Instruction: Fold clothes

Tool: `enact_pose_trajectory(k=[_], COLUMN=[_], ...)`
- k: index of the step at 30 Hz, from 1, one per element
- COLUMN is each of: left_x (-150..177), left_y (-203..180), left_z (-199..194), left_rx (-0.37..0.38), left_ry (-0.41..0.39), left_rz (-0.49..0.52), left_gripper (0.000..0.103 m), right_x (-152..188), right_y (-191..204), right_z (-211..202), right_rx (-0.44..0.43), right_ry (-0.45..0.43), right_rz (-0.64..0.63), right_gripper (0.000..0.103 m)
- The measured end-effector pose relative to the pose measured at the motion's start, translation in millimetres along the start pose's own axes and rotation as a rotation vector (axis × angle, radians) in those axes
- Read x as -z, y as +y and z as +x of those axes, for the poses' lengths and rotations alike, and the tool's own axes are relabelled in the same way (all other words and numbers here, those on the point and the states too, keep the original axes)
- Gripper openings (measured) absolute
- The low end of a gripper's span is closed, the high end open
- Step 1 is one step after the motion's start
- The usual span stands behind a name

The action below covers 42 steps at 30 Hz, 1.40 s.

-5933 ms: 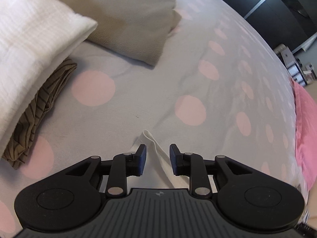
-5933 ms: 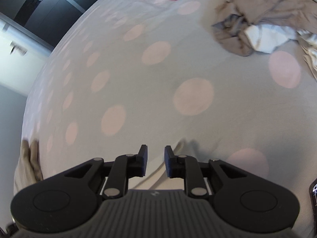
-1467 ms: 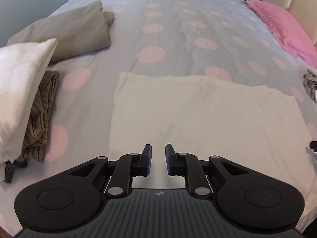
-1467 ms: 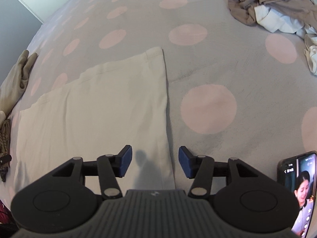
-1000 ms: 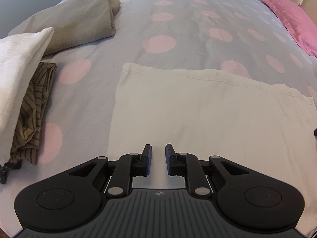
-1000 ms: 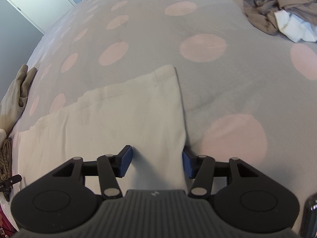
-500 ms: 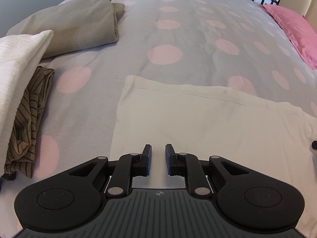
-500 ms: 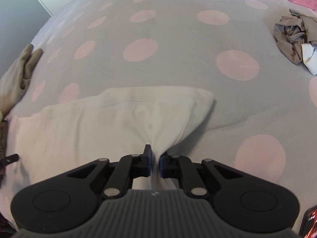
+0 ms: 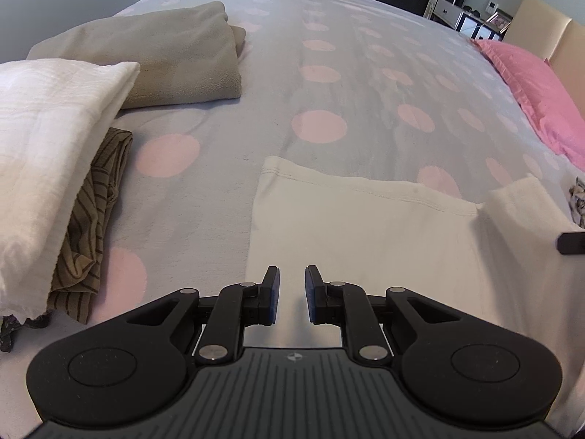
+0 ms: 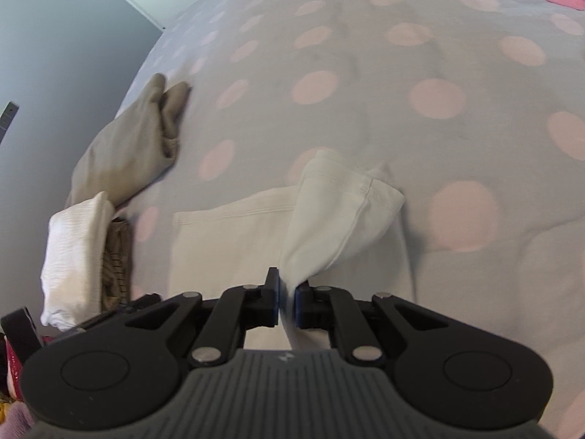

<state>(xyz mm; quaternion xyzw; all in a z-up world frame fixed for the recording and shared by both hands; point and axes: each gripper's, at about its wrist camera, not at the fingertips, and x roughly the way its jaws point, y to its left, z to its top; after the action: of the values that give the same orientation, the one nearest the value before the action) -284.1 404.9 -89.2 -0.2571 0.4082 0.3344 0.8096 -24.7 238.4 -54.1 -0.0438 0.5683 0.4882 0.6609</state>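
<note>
A cream cloth (image 9: 365, 226) lies flat on the grey bedspread with pink dots (image 9: 321, 124). My left gripper (image 9: 290, 289) hovers over its near left edge, slightly open with nothing between the pads. My right gripper (image 10: 288, 300) is shut on the cloth's right edge and holds it lifted, so the cloth (image 10: 329, 219) hangs in a fold over the flat part. The raised flap also shows at the right of the left wrist view (image 9: 526, 212).
A folded beige blanket (image 9: 164, 58), a folded white towel (image 9: 47, 139) and a brown striped garment (image 9: 95, 219) sit at the left. A pink pillow (image 9: 530, 84) lies far right. The left gripper's body (image 10: 22, 325) shows at the lower left of the right wrist view.
My right gripper closed on the cloth's right edge, then lifted it and carried it leftward over the cloth. My left gripper stayed in place with the same narrow gap.
</note>
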Motion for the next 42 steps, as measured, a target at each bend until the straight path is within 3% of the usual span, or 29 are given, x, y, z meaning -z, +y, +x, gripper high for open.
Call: enact_pose_trajectory(k=[8,17,20,21,23,29,35,42], left_x=[2,0,0,0,1,2,11,25], left_y=[27,36,36,36,36,27,10,-8], left_z=[-5,2,5,5,4,-8,-25,-36], left_rx=[0.032,0.006,-0.002,-0.006,-0.011,0.003,0.025,0.053], left_ry=[-0.005,0.026,0.036,0.039,0.042,0.027,0.032,0.058], left_rz=[-0.041,-0.026,-0.017,-0.015,-0.015,-0.008,0.033,0.073], left_gripper=[0.013,0.013,0.013,0.013,0.013,0.013,0.013,0.013], right_x=[-3,3,3,2,0,-3,8,46], right_y=[77,102,104,105,107,105,69,-8], right_z=[58,135,142,142,136,85,32,3], right_rx=[-0.042,0.030,0.048,0.054,0.054,0.077,0.125,0.184], right_ry=[0.036,0.109,0.119,0.118,0.102,0.044,0.045,0.043], right_rz=[0.015,-0.028,-0.053,-0.063,-0.093,-0.196,-0.240,-0.116], right_gripper=[0.009,0.009,0.017,0.027,0.044,0.047,0.053,0.055])
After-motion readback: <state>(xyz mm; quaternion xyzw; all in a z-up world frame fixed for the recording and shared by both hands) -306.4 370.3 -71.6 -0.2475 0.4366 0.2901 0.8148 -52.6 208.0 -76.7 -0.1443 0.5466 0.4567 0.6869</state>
